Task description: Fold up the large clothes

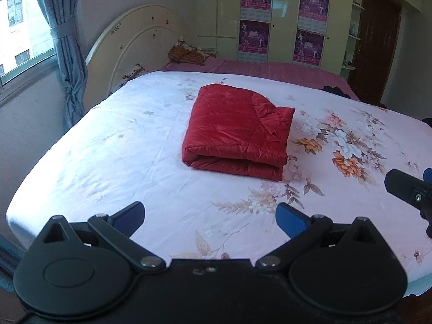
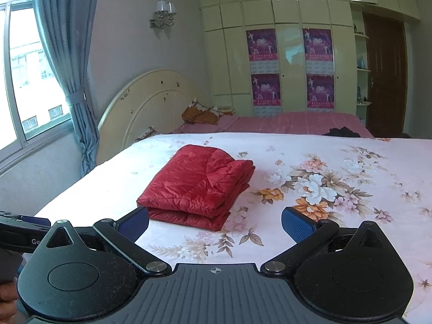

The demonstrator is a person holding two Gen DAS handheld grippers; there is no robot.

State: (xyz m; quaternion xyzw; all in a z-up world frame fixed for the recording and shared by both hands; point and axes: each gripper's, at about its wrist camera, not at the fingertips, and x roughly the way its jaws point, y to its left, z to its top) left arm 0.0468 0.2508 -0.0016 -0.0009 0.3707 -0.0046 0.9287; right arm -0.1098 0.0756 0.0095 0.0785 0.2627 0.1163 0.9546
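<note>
A red quilted jacket [image 1: 237, 129] lies folded into a thick rectangle on the white floral bed sheet [image 1: 108, 148]. It also shows in the right wrist view [image 2: 197, 186]. My left gripper [image 1: 210, 216] is open and empty, held above the sheet, short of the jacket's near edge. My right gripper [image 2: 215, 224] is open and empty, just in front of the jacket's near folded edge. Part of the right gripper [image 1: 410, 189] shows at the right edge of the left wrist view. Part of the left gripper [image 2: 19, 229] shows at the left edge of the right wrist view.
A cream headboard [image 1: 135, 46] stands at the left end of the bed. A pink sheet [image 1: 270, 67] with a brown patterned cloth [image 1: 186, 54] lies beyond. Dark clothes [image 1: 334, 90] lie at the far right. Wardrobe [image 1: 283, 13], door [image 1: 378, 48] and curtained window [image 1: 27, 27] surround the bed.
</note>
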